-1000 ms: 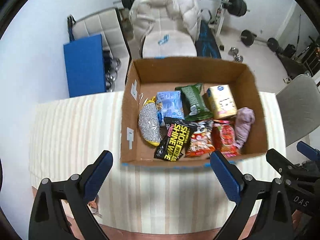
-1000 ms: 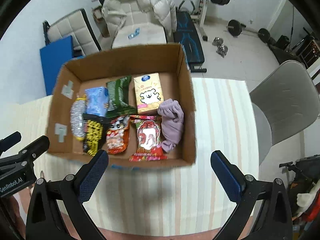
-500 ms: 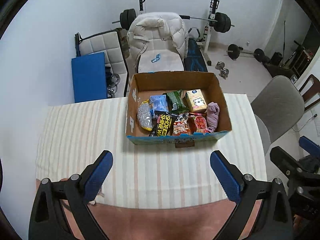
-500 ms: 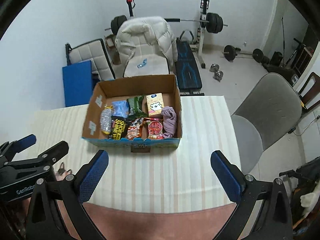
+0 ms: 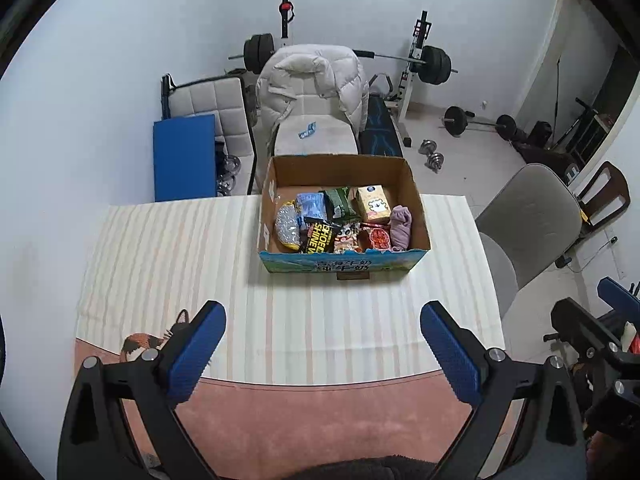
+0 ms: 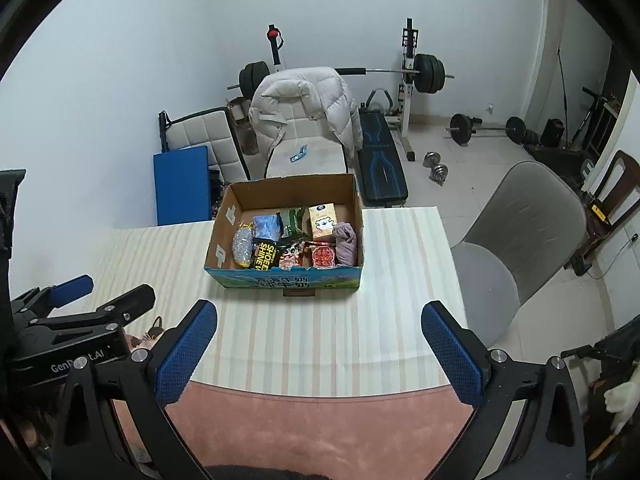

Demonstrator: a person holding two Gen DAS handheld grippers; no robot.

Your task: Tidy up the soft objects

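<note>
A cardboard box point(image 5: 416, 194) point(image 6: 224, 216) stands on the far side of the striped table. It holds a mauve cloth point(image 5: 401, 222) point(image 6: 347, 242), a silver scourer point(image 5: 286, 224) point(image 6: 242, 245), a black-and-yellow shoe wipe pack point(image 5: 320, 237) point(image 6: 266, 255), snack packets and a yellow carton point(image 5: 373, 203) point(image 6: 323, 220). My left gripper point(image 5: 322, 344) is open and empty, held back over the table's near edge. My right gripper point(image 6: 318, 342) is also open and empty, beside it.
The table wears a striped cloth point(image 5: 168, 248) over a pink cover point(image 5: 320, 420). A grey chair point(image 6: 520, 232) stands to the right. A chair with a white jacket point(image 5: 312, 80), a blue board point(image 5: 184, 156) and weight equipment stand behind the table.
Both grippers have pulled back and up from the box. The box now looks small and far; its printed front side and the table's near edge have come into view.
</note>
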